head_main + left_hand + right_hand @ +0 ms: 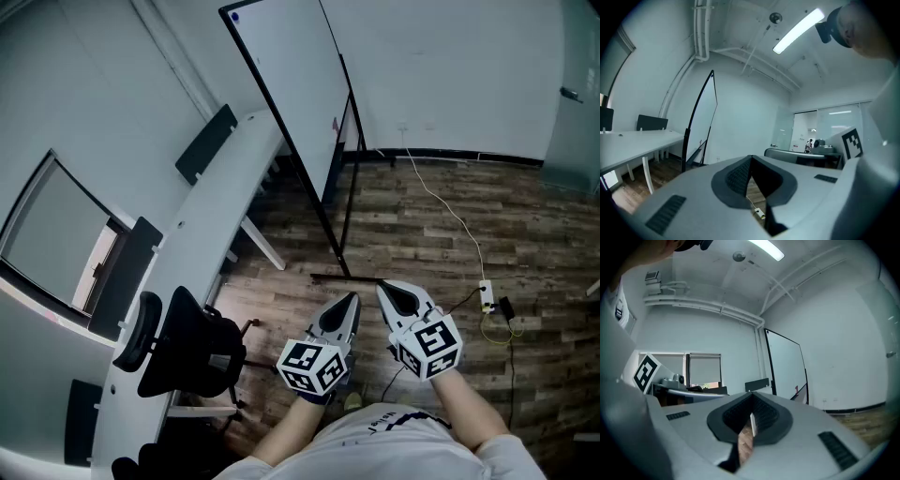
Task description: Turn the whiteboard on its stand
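The whiteboard (291,75) stands on its black frame (348,202) ahead of me, seen nearly edge-on, with its foot bar (342,277) on the wood floor. Both grippers hover close to my body, short of that foot bar and apart from the board. My left gripper (352,299) is shut with nothing in it, and my right gripper (385,288) beside it is also shut and empty. In the left gripper view the whiteboard (706,119) rises left of the closed left gripper (751,159). In the right gripper view the whiteboard (785,366) stands right of the closed right gripper (752,397).
A long white desk (202,234) with black dividers (205,142) runs along the left wall, close to the board's left edge. A black office chair (187,349) sits by it. A white cable (441,202) leads to a power strip (487,295) on the floor at right.
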